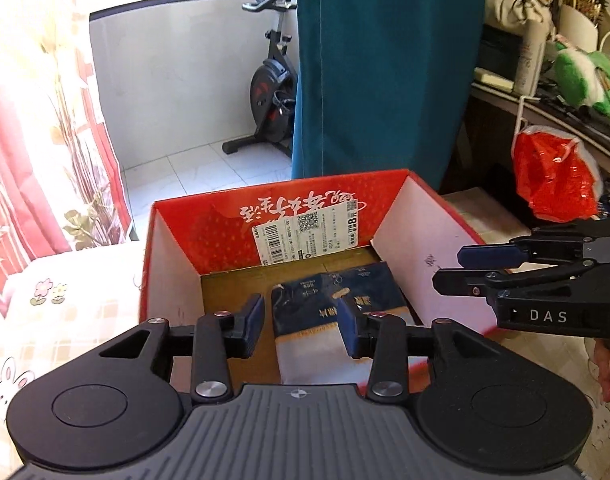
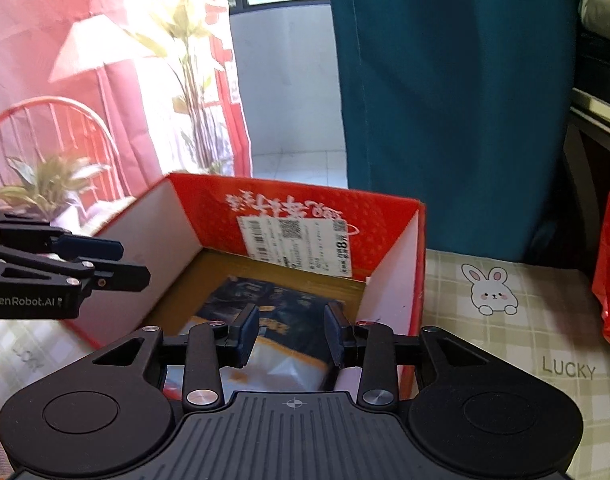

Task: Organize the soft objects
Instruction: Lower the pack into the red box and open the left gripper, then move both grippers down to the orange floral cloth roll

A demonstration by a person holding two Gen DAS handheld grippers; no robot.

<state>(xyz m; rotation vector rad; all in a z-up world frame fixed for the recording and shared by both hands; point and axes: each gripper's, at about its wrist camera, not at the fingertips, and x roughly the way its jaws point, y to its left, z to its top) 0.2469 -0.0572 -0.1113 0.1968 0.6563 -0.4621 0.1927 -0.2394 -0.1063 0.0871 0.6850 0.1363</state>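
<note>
An open red cardboard box (image 1: 177, 264) (image 2: 385, 208) stands on the table. A dark blue soft pack (image 1: 329, 284) (image 2: 289, 300) with a clear end lies flat on its brown bottom. My left gripper (image 1: 300, 314) hovers over the box's near side, open, with the pack below and between its blue pads, which do not press on it. My right gripper (image 2: 291, 320) hangs over the same pack from the right, also open and holding nothing. Each gripper shows in the other's view: the right gripper (image 1: 451, 268) at the box's right wall, the left gripper (image 2: 135, 262) at its left wall.
A checked tablecloth (image 2: 505, 344) with rabbit prints covers the table. A red plastic bag (image 1: 553, 176) hangs at the right beside a cluttered shelf with a green plush (image 1: 581, 76). Behind the box hang a teal curtain (image 1: 385, 68) and a pink curtain (image 1: 33, 140); an exercise bike (image 1: 273, 92) stands beyond.
</note>
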